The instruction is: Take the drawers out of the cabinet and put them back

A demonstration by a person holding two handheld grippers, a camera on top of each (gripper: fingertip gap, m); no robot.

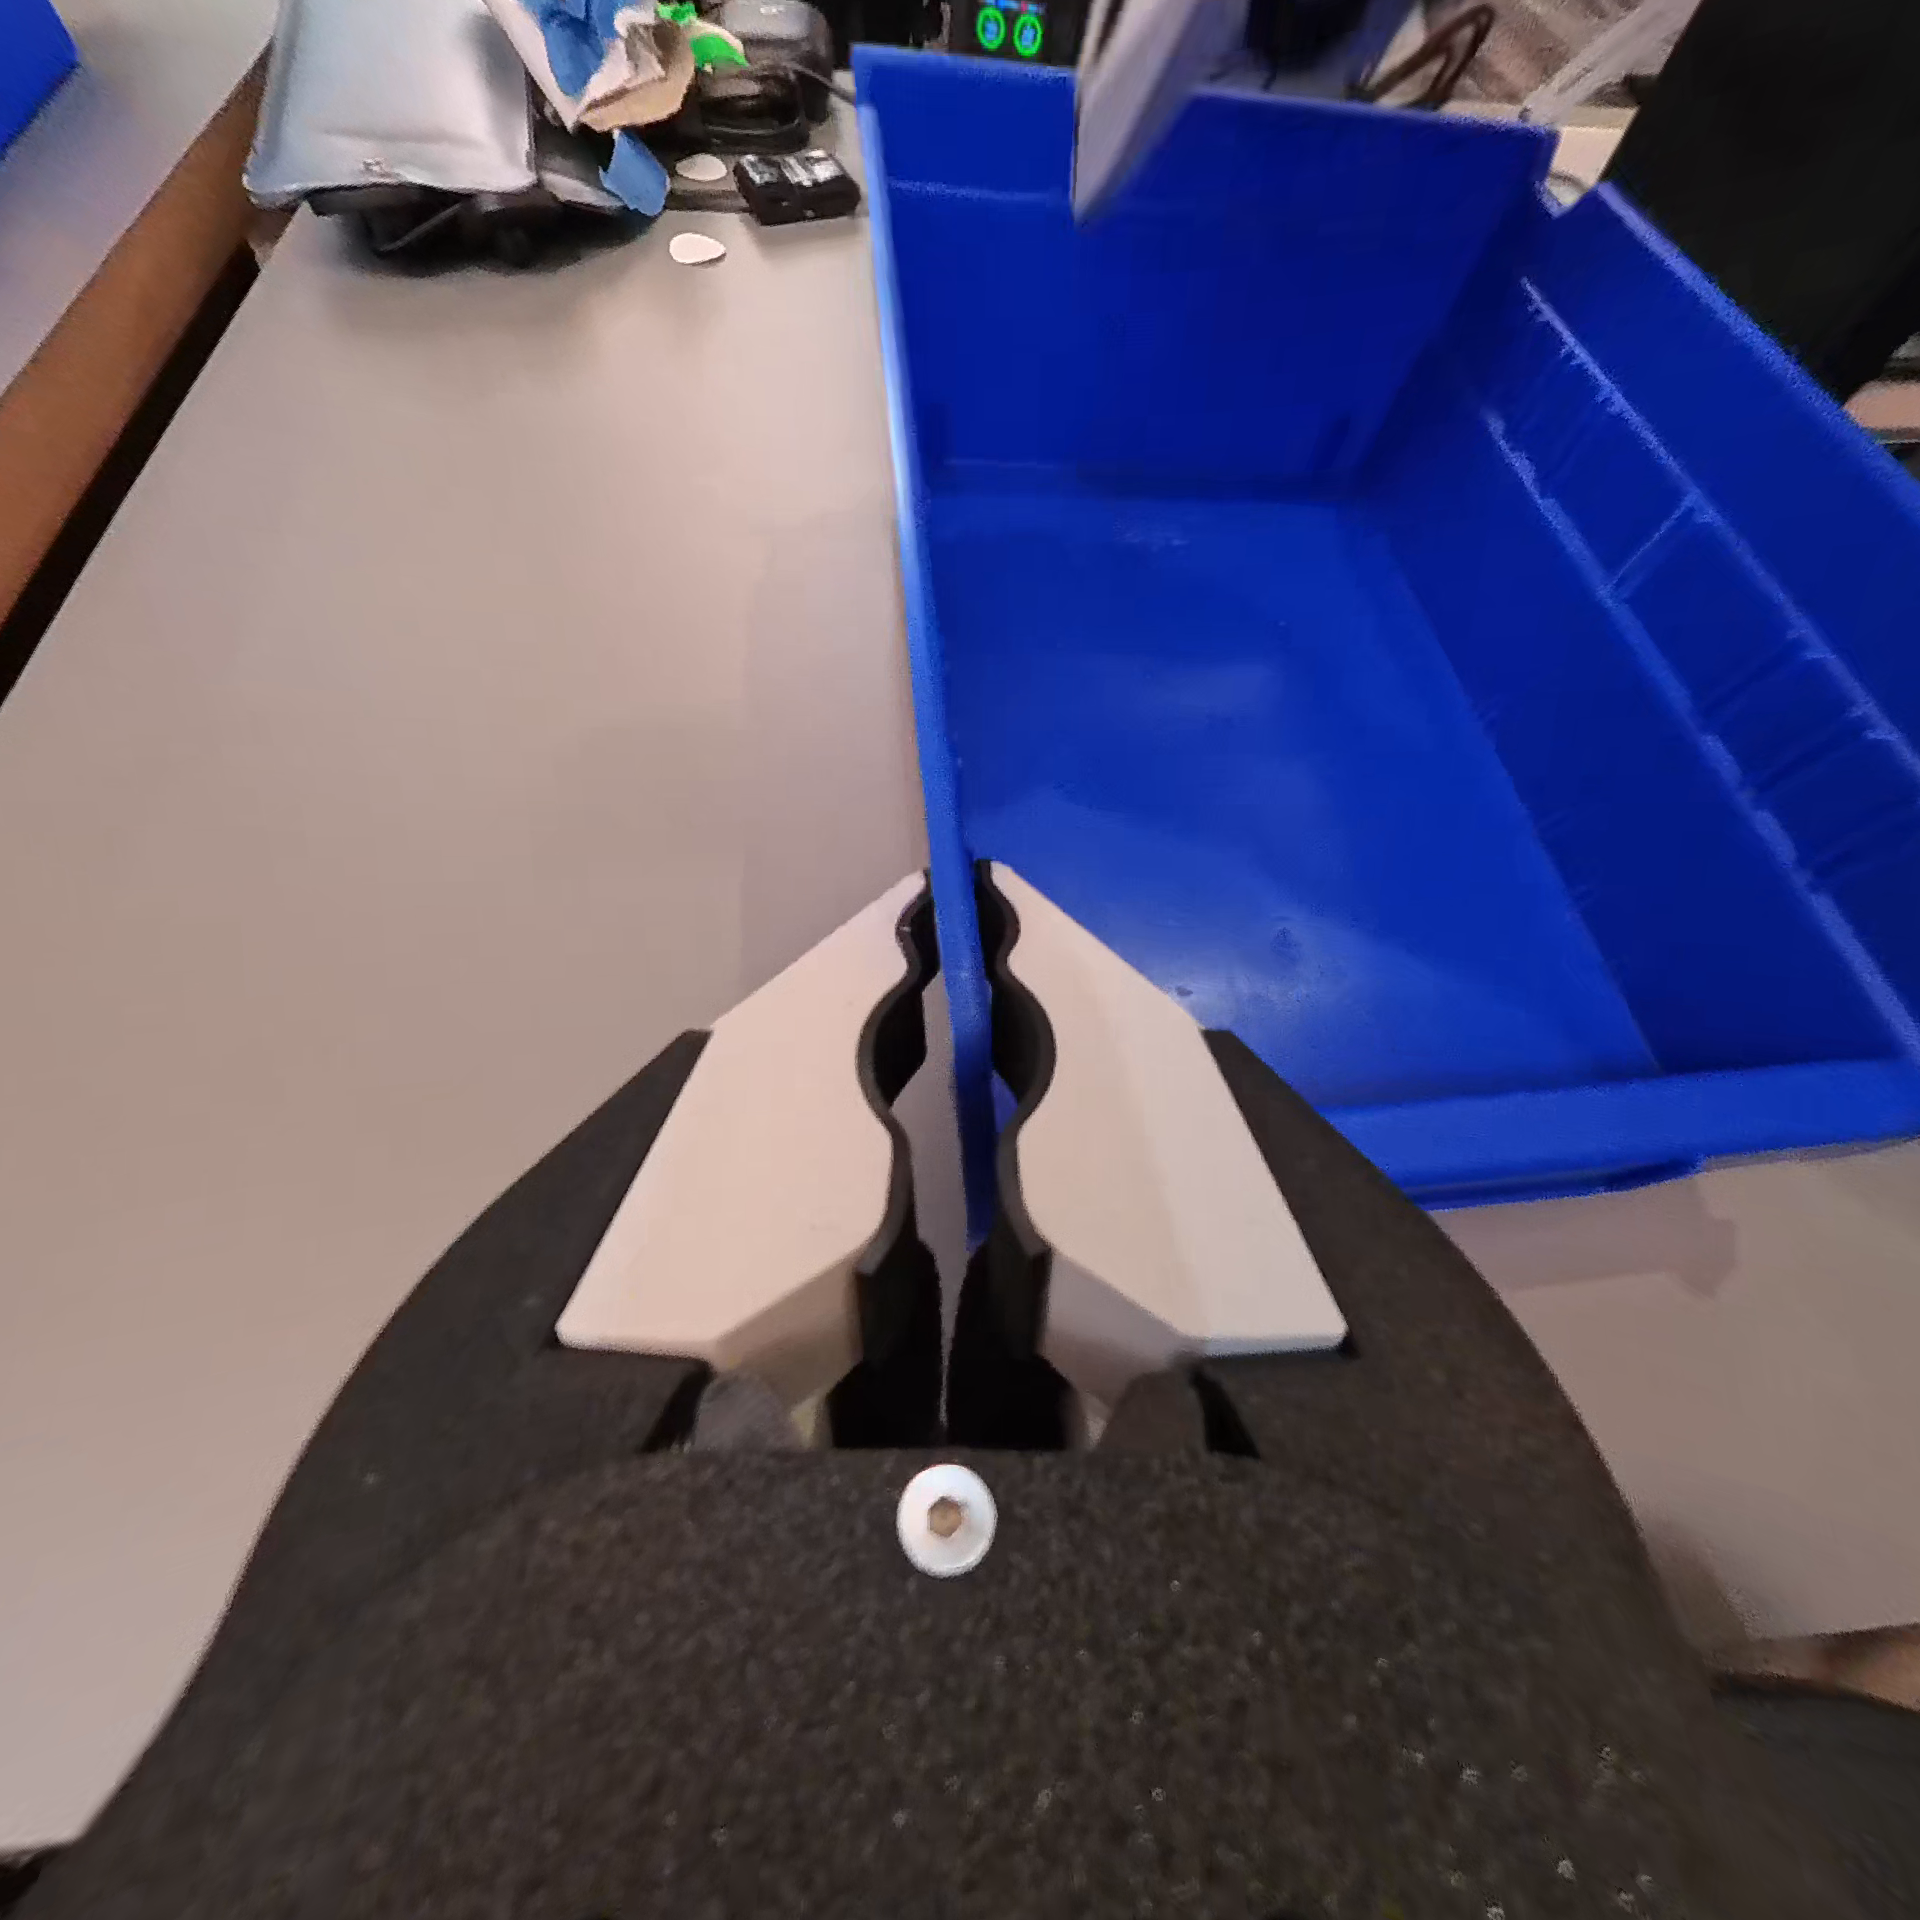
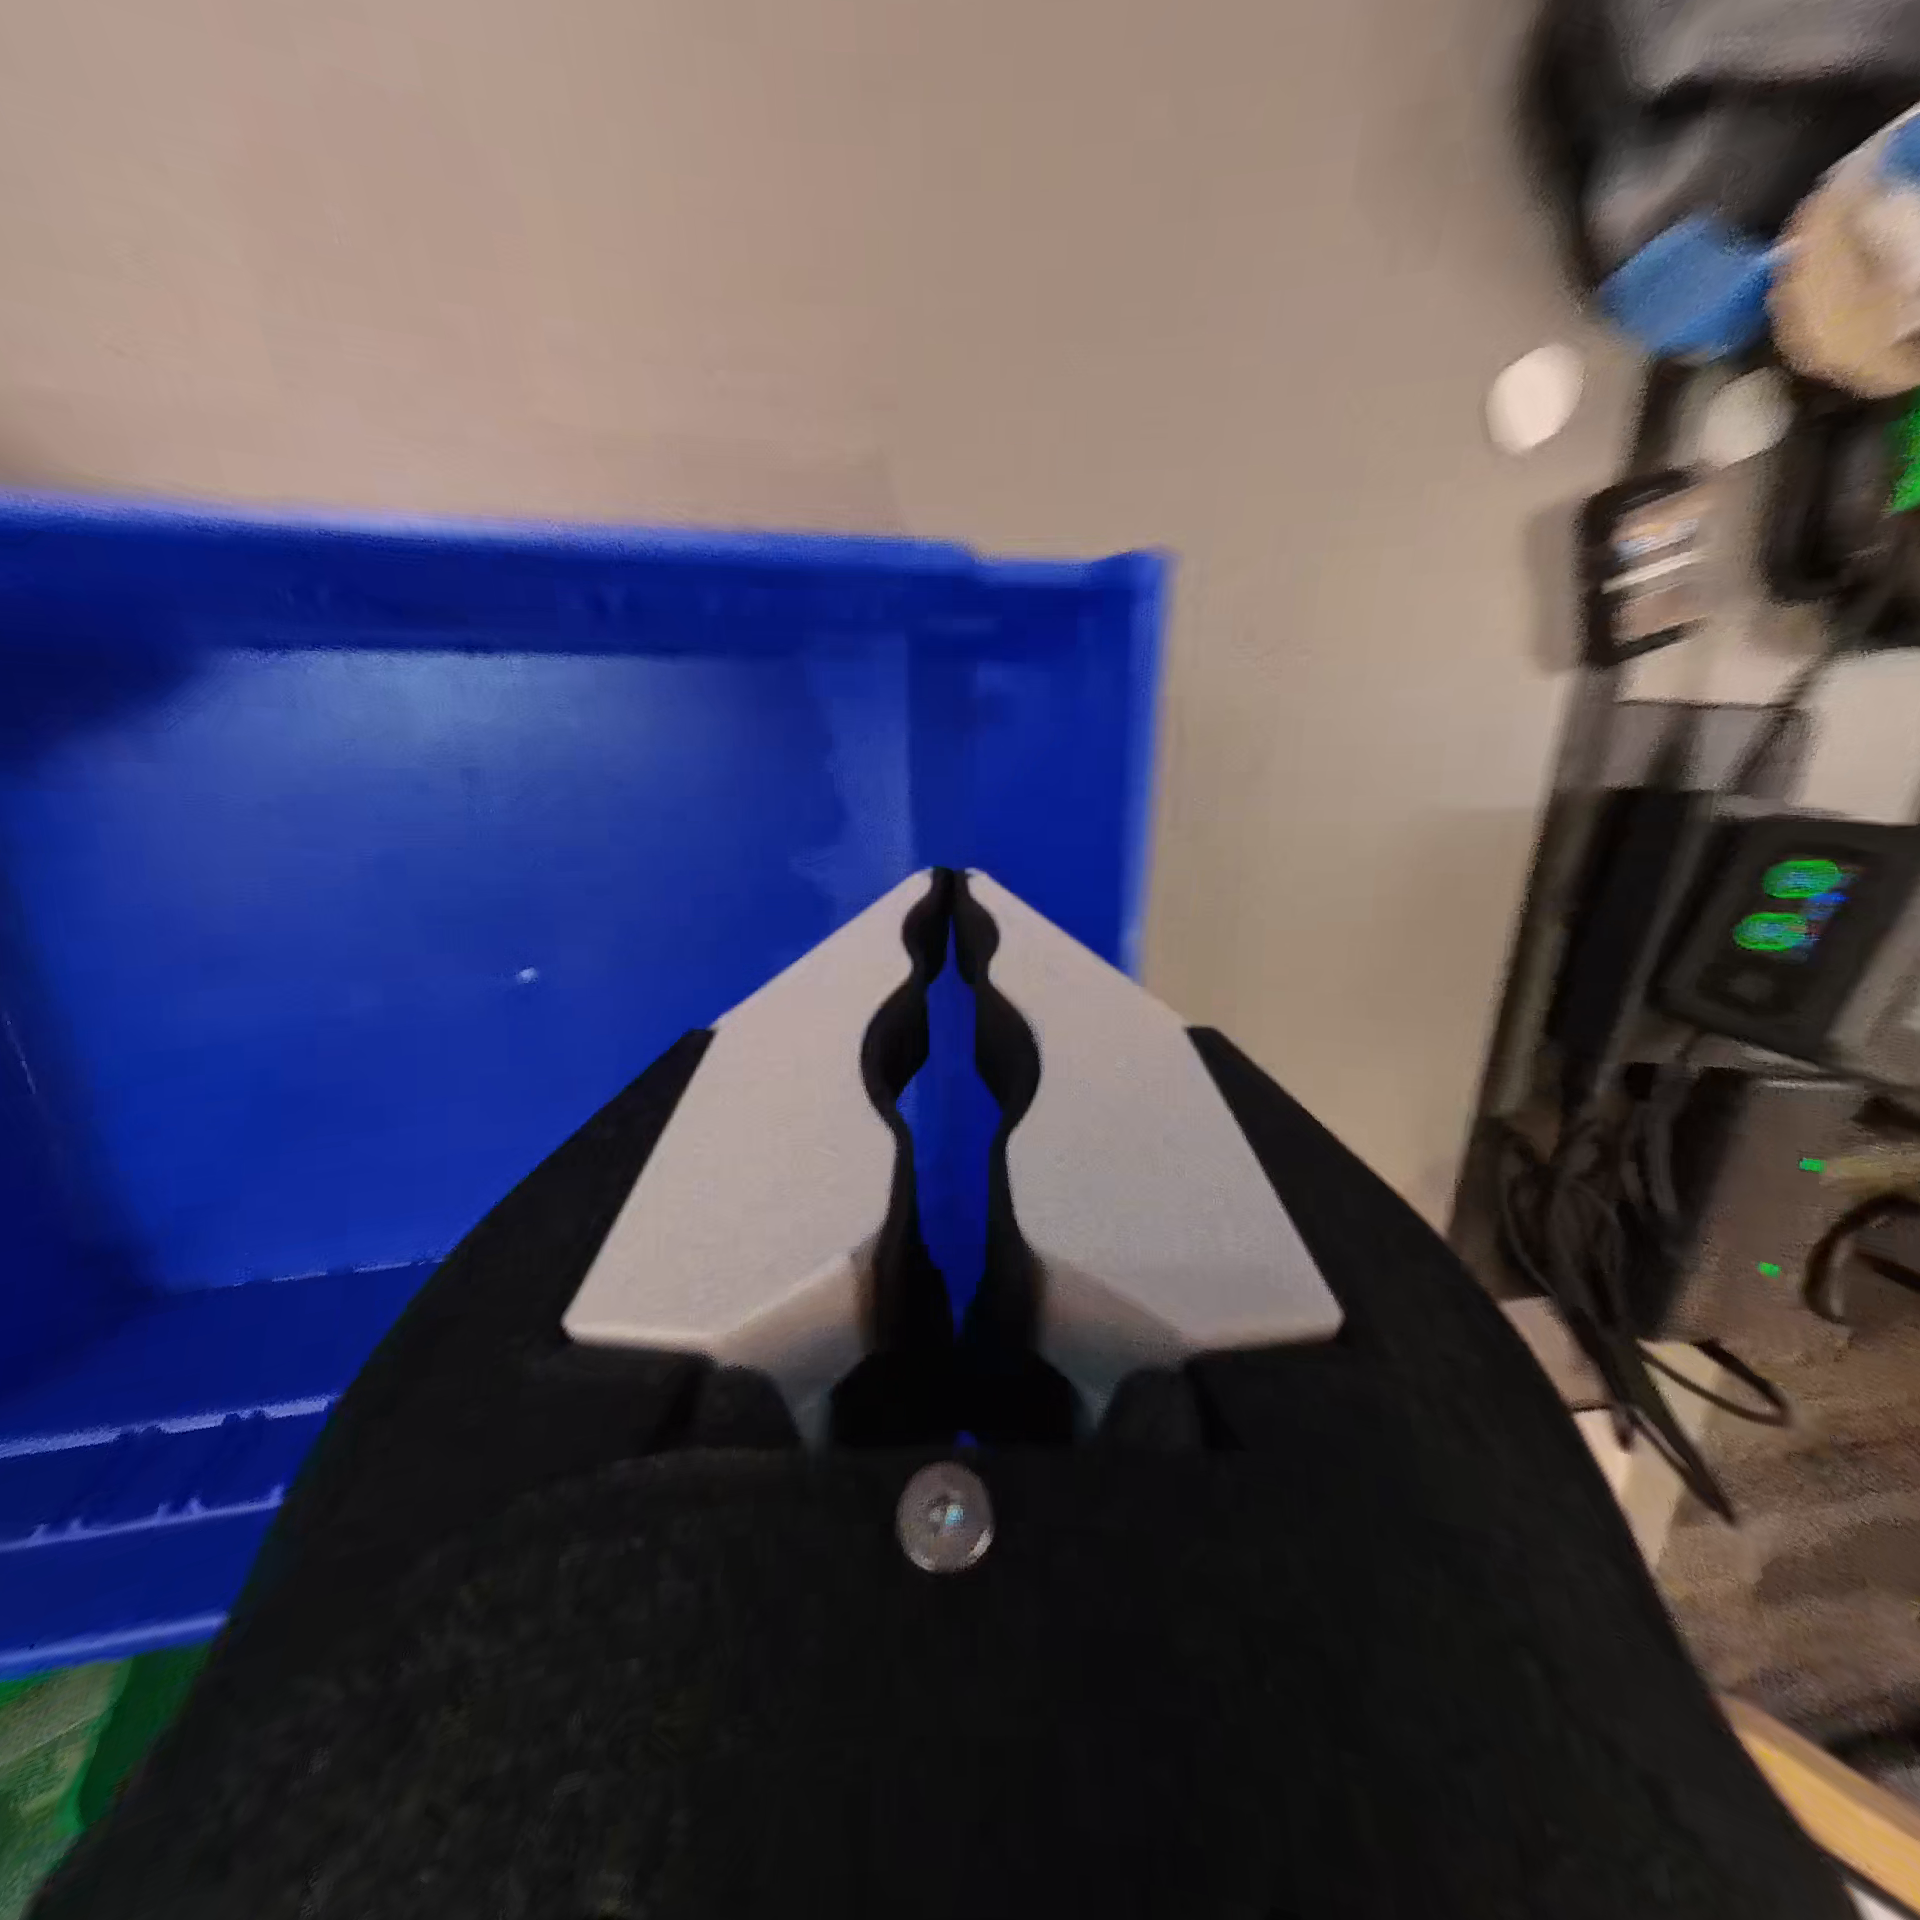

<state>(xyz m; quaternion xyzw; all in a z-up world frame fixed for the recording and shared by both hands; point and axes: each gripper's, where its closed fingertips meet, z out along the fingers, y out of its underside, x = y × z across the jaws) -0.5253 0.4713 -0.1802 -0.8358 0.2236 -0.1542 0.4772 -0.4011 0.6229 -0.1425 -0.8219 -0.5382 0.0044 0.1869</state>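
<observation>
Drawer (image 1: pixel 1299 727) on the table (image 1: pixel 468 675), at its right side, open side up. Left gripper (image 1: pixel 956 904) at the drawer's near left corner, one finger inside the left wall, one outside. Right gripper (image 2: pixel 948 878) above the drawer's far wall. Clutter (image 1: pixel 540 114) on the table behind and left of the drawer.

The left wrist view looks forward and down along its fingers, close over the near left wall of the blue drawer (image 1: pixel 1299 727), with the grey tabletop (image 1: pixel 468 675) stretching to clutter at its far edge. The right wrist view, blurred, faces the same drawer (image 2: pixel 468 883) closely from the side.
</observation>
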